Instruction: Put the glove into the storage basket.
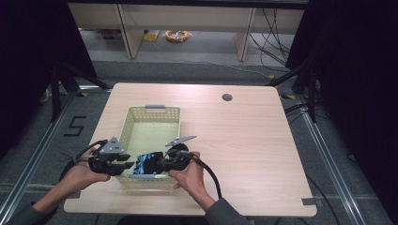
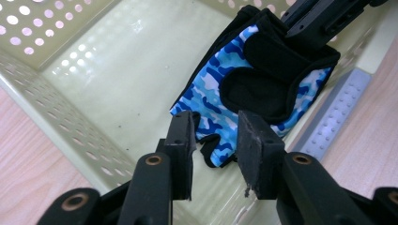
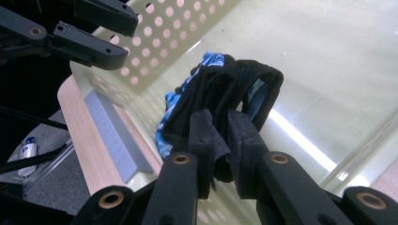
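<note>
Setting: pale wood bench at centre frame in the high view, grey floor around it, dark curtains at both sides, desk legs and a yellow cable coil along the top edge.

Item 1: basket, cream, perforated walls, grey handle plates at its far and near rims; left of centre on the bench, near the lower edge.

Item 2: glove, blue camouflage with black padding and strap. In the high view it sits at the near end of the basket, between the two tools. In the left gripper view it lies in the upper right, its lower edge over the basket floor, near the grey handle plate.

Item 3: right tool, held in the person's right hand at lower centre of the high view. Jaws closed tight on a black fold of the glove; the fabric bunches up above the tips.

Item 4: left tool, held in the left hand at lower left of the high view. Jaws apart, straddling the glove's finger end; whether they touch the fabric cannot be told.
</note>
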The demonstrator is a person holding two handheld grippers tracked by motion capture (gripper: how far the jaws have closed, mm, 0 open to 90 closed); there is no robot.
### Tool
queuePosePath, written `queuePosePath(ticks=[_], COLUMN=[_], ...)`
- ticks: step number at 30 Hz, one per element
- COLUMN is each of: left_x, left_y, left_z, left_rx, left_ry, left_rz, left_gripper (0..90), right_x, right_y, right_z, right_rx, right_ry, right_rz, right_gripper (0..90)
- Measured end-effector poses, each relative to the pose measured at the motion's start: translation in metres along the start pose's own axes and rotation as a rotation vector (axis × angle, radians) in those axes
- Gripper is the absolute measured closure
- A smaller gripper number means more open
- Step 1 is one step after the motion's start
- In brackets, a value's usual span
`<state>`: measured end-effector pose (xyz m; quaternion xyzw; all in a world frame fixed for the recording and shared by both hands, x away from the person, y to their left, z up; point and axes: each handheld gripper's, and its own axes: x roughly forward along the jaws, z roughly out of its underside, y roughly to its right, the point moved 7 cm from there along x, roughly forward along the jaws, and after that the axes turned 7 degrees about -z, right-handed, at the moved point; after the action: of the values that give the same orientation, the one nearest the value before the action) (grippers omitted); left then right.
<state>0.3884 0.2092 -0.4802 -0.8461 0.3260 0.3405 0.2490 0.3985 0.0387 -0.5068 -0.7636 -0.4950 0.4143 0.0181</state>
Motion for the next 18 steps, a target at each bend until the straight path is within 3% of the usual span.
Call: queuePosePath(ticks=[3, 5, 9, 10, 12, 13, 15, 16, 17, 18], left_x=[0.0, 0.0, 0.002, 0.002, 0.003, 0.003, 0.003, 0.002, 0.002, 0.002], left_y=[0.002, 0.002, 0.004, 0.004, 0.007, 0.007, 0.01, 0.01, 0.011, 0.011], left_z=[-0.001, -0.002, -0.003, -0.003, -0.004, -0.004, -0.006, -0.007, -0.007, -0.009], left_rx=[-0.02, -0.002, -0.018, -0.001, -0.022, -0.002, -0.023, 0.001, -0.015, -0.006], left_ry=[-0.004, -0.005, -0.003, -0.006, -0.007, -0.002, 0.002, 0.002, 0.002, 0.009], left_rz=[0.004, -0.001, -0.003, 0.002, 0.008, 0.008, 0.01, 0.015, 0.012, 0.01], left_gripper=[65.1, 64.8, 63.4, 62.7, 62.0, 61.7, 59.9, 59.1, 58.8, 58.2], right_x=[0.0, -0.001, -0.002, -0.002, -0.003, -0.004, -0.006, -0.006, -0.007, -0.008], right_y=[0.001, 0.001, -0.001, -0.001, -0.001, 0.0, 0.002, 0.001, 0.001, 0.001], right_z=[0.002, 0.003, 0.003, 0.002, 0.001, 0.0, -0.001, -0.001, -0.001, -0.002], right_rx=[0.004, 0.007, -0.003, -0.01, -0.035, -0.044, -0.054, -0.021, -0.021, -0.033], right_ry=[-0.012, -0.019, -0.025, -0.014, -0.027, -0.023, -0.027, -0.023, -0.023, -0.018], right_rz=[0.003, 0.008, 0.005, 0.025, 0.052, 0.059, 0.072, 0.073, 0.069, 0.07], right_gripper=[79.5, 78.6, 70.8, 69.6, 67.3, 65.4, 62.0, 60.7, 59.9, 58.5])
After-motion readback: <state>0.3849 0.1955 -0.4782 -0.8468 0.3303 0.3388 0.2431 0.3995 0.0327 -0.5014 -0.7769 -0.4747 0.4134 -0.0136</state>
